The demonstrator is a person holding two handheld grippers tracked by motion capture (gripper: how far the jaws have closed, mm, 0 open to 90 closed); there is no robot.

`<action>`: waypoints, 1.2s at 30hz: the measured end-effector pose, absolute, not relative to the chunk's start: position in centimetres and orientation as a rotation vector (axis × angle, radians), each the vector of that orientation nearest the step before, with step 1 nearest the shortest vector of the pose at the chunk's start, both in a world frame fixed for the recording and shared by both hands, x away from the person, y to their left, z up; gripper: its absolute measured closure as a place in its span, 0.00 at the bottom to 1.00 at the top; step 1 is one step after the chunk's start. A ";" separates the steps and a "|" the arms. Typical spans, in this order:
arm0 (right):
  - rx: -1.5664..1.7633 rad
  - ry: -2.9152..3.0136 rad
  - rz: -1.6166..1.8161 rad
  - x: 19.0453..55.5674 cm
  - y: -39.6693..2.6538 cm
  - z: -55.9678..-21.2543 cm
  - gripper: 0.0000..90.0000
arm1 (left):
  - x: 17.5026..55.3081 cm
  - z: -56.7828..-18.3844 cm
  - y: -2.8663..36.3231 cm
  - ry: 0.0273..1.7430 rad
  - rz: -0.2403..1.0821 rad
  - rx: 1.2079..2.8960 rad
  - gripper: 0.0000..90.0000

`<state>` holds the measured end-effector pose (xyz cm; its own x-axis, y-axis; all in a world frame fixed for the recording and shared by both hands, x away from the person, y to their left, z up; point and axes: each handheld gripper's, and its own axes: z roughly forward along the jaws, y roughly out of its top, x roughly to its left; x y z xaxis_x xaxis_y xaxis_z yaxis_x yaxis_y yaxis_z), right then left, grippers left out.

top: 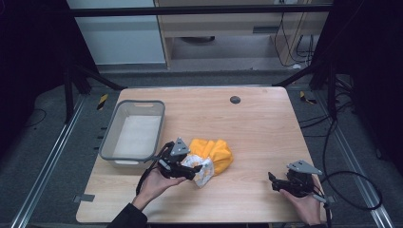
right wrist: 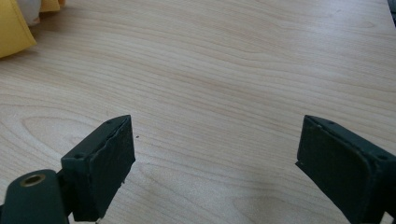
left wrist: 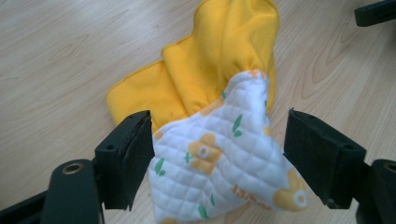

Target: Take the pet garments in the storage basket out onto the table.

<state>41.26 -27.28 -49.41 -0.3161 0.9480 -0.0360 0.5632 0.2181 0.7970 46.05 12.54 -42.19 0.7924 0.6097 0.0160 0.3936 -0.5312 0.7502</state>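
Observation:
A crumpled cloth point(top: 214, 154), yellow on one side and white quilted with orange flowers on the other, lies on the wooden table point(top: 266, 128) near its middle. My left gripper point(top: 195, 172) sits at the cloth's left end. In the left gripper view the quilted part point(left wrist: 219, 158) lies between the wide-apart jaws of my left gripper point(left wrist: 219, 126), which is open; the right pad stands clear of the fabric. My right gripper point(top: 272, 182) rests near the table's front right, open over bare wood point(right wrist: 215, 135). A corner of the yellow cloth point(right wrist: 14, 28) shows at that view's top left.
A grey plastic basket point(top: 114, 137) stands at the table's left edge, just behind my left hand. A small black round disc point(top: 235, 99) sits near the far edge. Bare wood stretches between the cloth and my right gripper.

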 end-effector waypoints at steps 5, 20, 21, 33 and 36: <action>1.389 1.970 0.948 41.2 -27.2 -49.4 0.12 | 45.4 -42.8 13.9 0.777 0.365 2.164 0.26; 1.373 1.979 0.940 41.1 -27.1 -49.4 0.11 | 43.1 -45.1 17.6 0.834 0.371 2.137 0.25; 1.369 1.981 0.940 41.1 -27.1 -49.4 0.11 | 43.0 -45.3 17.8 0.839 0.371 2.137 0.25; 1.367 1.986 0.934 41.0 -27.1 -49.6 0.10 | 41.1 -47.0 21.4 0.930 0.384 2.116 0.25; 1.366 1.987 0.930 41.0 -27.1 -49.6 0.10 | 41.0 -47.2 22.4 0.966 0.395 2.100 0.25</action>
<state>41.05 -27.10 -49.60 -0.3320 0.9417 -0.0548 0.5609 0.2438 0.7912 40.96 22.41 -47.19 0.6635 0.7472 -0.0382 0.5061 -0.4106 0.7584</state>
